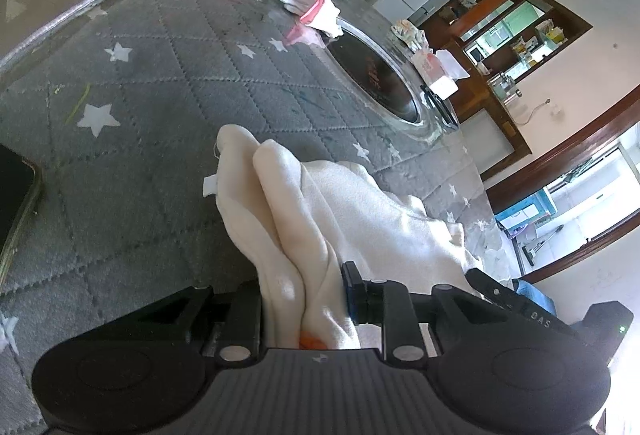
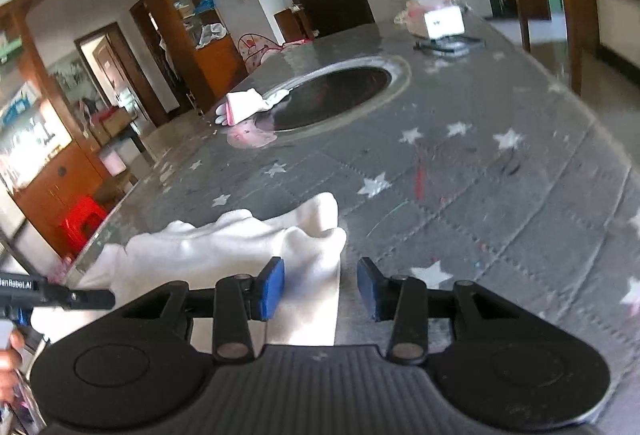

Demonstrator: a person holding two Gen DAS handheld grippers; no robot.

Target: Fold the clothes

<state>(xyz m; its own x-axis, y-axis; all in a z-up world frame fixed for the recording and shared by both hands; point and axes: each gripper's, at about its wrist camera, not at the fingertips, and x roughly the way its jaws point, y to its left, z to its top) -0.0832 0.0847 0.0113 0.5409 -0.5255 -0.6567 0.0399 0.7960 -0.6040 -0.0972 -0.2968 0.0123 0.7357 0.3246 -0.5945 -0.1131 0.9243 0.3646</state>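
Observation:
A cream fleece garment (image 1: 304, 203) lies bunched on the grey star-patterned table cover (image 1: 152, 95). My left gripper (image 1: 302, 303) is shut on a thick fold of the cream garment, which rises between its fingers and hides the left pad. In the right wrist view the same garment (image 2: 224, 251) spreads toward the table's left edge. My right gripper (image 2: 320, 289) stands open just above the garment's near corner, its blue pads (image 2: 272, 287) apart with cloth showing between them but not pinched. The left gripper's body (image 2: 56, 297) enters at the far left, with a hand (image 2: 10, 355) below it.
A folded white and pink garment (image 1: 316, 9) rests beside the dark round recess (image 1: 376, 79) in the table's middle. Tissue box and bags (image 2: 440, 19) stand at the far end. A dark object (image 1: 16, 195) lies at the left edge. A red stool (image 2: 82, 223) stands on the floor.

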